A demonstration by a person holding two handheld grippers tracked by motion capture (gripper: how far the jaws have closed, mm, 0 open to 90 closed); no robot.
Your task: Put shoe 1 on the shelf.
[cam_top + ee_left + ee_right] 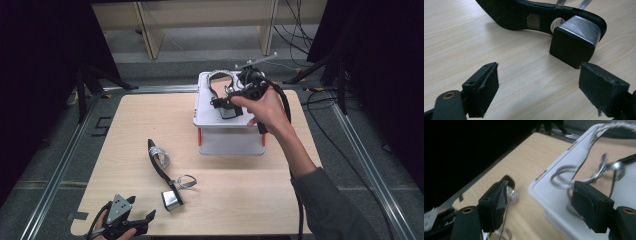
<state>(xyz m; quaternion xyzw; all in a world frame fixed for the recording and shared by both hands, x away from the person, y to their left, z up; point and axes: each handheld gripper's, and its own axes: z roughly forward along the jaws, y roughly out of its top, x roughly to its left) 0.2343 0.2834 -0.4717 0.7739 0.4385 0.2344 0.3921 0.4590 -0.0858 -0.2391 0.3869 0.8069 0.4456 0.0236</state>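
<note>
Left tongs agape, sandal heel near

pale matt wood-grain table, glossy black sandal with shiny metallic straps, smooth white plastic stand.

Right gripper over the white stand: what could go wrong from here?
1. The right gripper hangs open by the sandal's thin strap; closing could snag the strap rather than the sole.
2. The sandal on the white stand lies near its front edge; a nudge might tip it off.
3. The left gripper faces the second sandal's heel; an off-centre grip could twist it.
</note>
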